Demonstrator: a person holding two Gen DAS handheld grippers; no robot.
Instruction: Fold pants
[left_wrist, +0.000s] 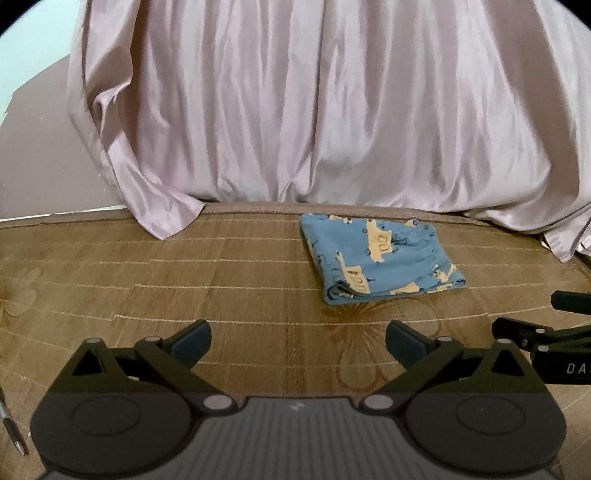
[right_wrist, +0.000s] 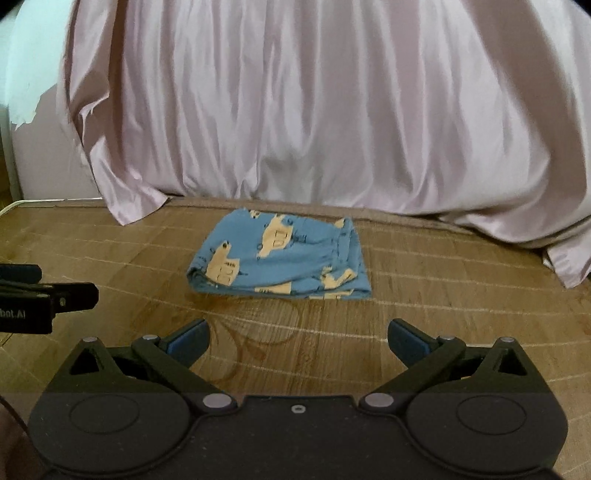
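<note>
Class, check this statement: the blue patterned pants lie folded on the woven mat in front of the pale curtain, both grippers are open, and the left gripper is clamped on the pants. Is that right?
Not quite. The left gripper is not clamped on the pants: in the left wrist view its jaws stand open, short of them and holding nothing. The rest holds: the pants lie folded on the woven mat before the pale curtain, and the right gripper is open too.

Right hand-held gripper (left_wrist: 554, 317) cut by frame edge; curtain (left_wrist: 295, 110) top cropped.
</note>
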